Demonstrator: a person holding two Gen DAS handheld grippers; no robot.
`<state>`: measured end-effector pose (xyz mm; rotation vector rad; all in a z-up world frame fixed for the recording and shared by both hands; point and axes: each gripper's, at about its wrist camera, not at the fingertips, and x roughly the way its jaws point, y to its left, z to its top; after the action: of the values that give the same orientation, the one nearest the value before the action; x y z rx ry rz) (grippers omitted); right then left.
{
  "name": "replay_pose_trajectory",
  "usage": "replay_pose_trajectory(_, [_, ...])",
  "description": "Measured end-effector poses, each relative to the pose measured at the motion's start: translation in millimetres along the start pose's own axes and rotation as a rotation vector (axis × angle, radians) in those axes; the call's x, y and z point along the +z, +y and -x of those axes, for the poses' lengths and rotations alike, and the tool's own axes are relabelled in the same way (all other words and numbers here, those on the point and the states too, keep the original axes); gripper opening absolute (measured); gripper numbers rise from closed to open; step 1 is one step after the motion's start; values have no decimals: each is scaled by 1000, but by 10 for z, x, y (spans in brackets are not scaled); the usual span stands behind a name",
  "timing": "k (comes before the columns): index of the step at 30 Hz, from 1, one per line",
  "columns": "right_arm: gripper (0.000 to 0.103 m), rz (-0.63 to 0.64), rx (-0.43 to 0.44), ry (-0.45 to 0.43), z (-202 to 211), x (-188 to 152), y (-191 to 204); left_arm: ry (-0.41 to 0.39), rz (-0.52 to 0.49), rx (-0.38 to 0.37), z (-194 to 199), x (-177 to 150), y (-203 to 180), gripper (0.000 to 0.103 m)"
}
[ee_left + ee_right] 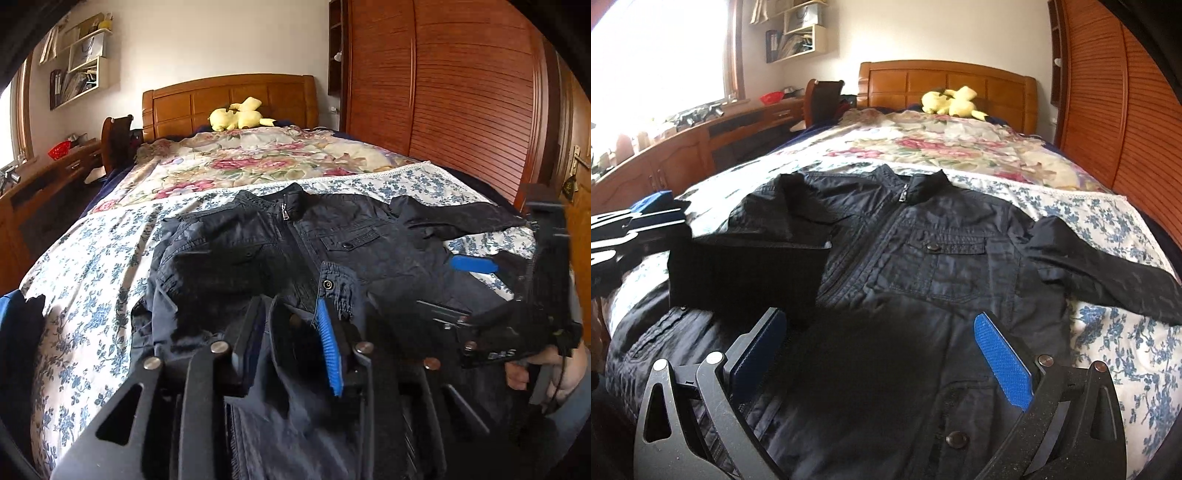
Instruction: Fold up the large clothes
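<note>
In the left wrist view, a wooden desk [55, 173] runs along the room's edge at nine o'clock. Beside it is the bed, under a blue-flowered sheet [92, 277], with a rose-patterned quilt [240, 158] farther up. A yellow plush toy [240, 116] lies at twelve o'clock against the wooden headboard [229, 96].

The black zip jacket [258, 240] is spread front-up on the sheet in the middle of the frame, with its collar toward twelve o'clock. One sleeve is folded in across the chest, and its snap-buttoned cuff [338, 284] sits just past the fingertips of the left gripper [291, 314] at six o'clock. The jaws stand a little apart. A loose fold of sleeve cloth lies between them, and the pads do not press on it.

At three to four o'clock is the right gripper [476, 266], carried by a person's hand [554, 369] over the jacket's other side. Its own camera shows the jaws spread wide and empty above the jacket's lower front. There the outstretched sleeve [1108, 273] reaches toward three o'clock. A slatted wooden wardrobe [461, 103] fills the frame from one to three o'clock.
</note>
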<state>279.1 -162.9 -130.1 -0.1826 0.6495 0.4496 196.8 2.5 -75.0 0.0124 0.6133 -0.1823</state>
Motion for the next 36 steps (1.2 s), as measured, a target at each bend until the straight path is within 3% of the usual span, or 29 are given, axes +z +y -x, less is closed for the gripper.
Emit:
replay_pose_trajectory(9, [103, -13, 42, 22, -207, 14, 130, -39, 11, 24, 313, -162, 225, 52])
replay_pose_trajectory(17, [103, -16, 123, 45, -357, 34, 322, -35, 32, 64, 383, -282, 394, 53])
replay_pose_trajectory(22, [99, 9, 199, 103, -495, -34, 502, -39, 42, 71, 424, -314, 449, 53])
replay_pose_trajectory(27, [81, 72, 254, 205, -672, -175, 679, -40, 44, 62, 422, -311, 423, 53])
replay_pose_trajectory(30, [52, 110, 259, 194, -621, -201, 748, -43, 46, 58, 430, -310, 407, 53])
replay_pose_trajectory(32, [23, 130, 238, 178, -581, -213, 765, -46, 50, 58, 440, -302, 401, 53])
replay_pose_trajectory(34, [4, 147, 235, 157, -526, -217, 776, -50, 58, 56, 449, -299, 411, 53])
replay_pose_trajectory(36, [3, 154, 246, 135, -436, -210, 771, -54, 70, 51, 465, -298, 423, 53])
